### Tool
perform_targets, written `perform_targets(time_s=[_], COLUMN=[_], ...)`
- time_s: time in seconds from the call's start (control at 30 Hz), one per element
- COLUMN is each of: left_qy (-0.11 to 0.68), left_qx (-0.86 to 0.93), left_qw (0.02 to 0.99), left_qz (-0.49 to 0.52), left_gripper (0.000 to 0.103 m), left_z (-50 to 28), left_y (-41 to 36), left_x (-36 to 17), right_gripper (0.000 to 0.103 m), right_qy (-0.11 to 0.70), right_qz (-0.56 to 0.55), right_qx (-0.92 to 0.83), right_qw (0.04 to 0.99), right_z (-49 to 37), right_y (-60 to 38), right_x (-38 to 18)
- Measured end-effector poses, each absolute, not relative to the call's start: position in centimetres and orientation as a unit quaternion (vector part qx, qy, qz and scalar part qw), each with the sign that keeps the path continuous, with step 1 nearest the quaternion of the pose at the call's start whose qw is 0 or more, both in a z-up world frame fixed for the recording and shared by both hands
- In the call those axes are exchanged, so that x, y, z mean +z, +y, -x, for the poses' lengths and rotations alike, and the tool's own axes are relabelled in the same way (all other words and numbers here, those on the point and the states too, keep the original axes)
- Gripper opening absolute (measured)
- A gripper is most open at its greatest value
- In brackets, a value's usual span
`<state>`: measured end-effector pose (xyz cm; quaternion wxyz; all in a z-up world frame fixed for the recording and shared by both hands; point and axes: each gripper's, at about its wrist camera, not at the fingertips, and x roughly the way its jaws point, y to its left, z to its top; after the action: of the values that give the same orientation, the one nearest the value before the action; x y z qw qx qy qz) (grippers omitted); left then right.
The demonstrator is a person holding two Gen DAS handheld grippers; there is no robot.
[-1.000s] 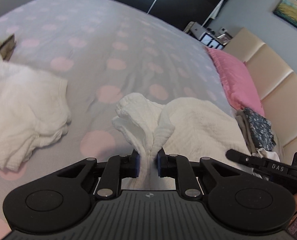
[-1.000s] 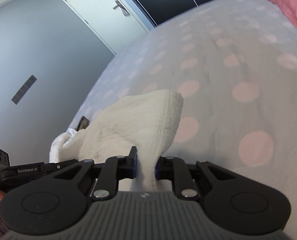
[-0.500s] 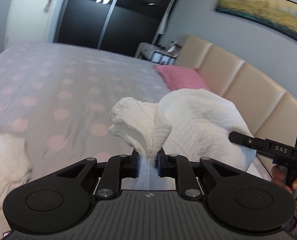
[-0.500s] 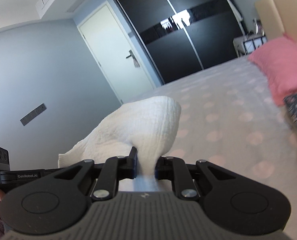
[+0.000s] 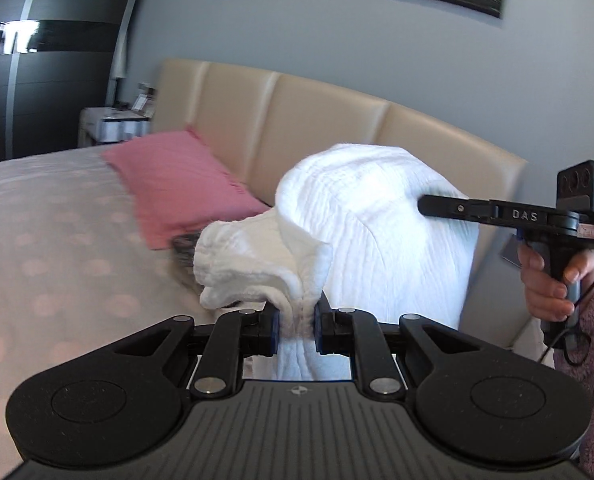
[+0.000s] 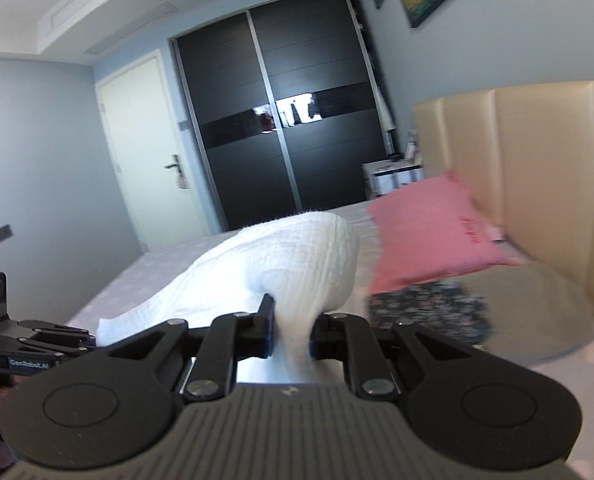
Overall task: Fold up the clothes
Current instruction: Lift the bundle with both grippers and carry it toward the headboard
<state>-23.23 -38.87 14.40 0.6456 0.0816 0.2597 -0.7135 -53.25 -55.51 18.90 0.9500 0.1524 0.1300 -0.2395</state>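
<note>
A white textured garment [image 5: 377,240] hangs in the air between both grippers, lifted off the bed. My left gripper [image 5: 295,330] is shut on a bunched edge of it. My right gripper [image 6: 291,330] is shut on another edge of the white garment [image 6: 297,256], whose cloth bulges forward over the jaws. The right gripper's fingers [image 5: 457,208] also show in the left wrist view at the right, pressed into the cloth, with a hand [image 5: 553,284] on its handle. The left gripper's body [image 6: 29,344] appears at the left edge of the right wrist view.
The bed [image 5: 49,240] has a grey cover with pink dots and a beige padded headboard [image 5: 317,120]. A pink pillow [image 6: 433,228] lies by the headboard, with a dark floral garment [image 6: 429,304] and a grey one [image 6: 537,312] beside it. A black wardrobe [image 6: 281,120] stands behind.
Both grippers have risen with the white garment and swung towards the headboard. The garment has left the bed surface. The other white clothes on the bed have dropped out of view.
</note>
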Motion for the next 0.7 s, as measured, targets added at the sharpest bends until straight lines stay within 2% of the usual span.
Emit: perform_targets(time_s=[0.3,0.7], left_qy=[0.272,0.279], left_qx=[-0.757,-0.704], left_qw=[0.581,0.625], left_qz=[-0.125,-0.192], left_gripper=[0.013,0.013], left_z=[29.5,26.7], left_y=[-48.4,-57.7], left_x=[7.6,-0.2], right_gripper=[0.017,0.017], right_qy=[0.201,0.253], right_qz=[-0.141,-0.163], right_qx=[-0.311,-0.286], right_qw=[0.918,0.91], right_z=[57.3,48.7], right_y=[-64.4,-76.0], right_x=[15.2,4.7])
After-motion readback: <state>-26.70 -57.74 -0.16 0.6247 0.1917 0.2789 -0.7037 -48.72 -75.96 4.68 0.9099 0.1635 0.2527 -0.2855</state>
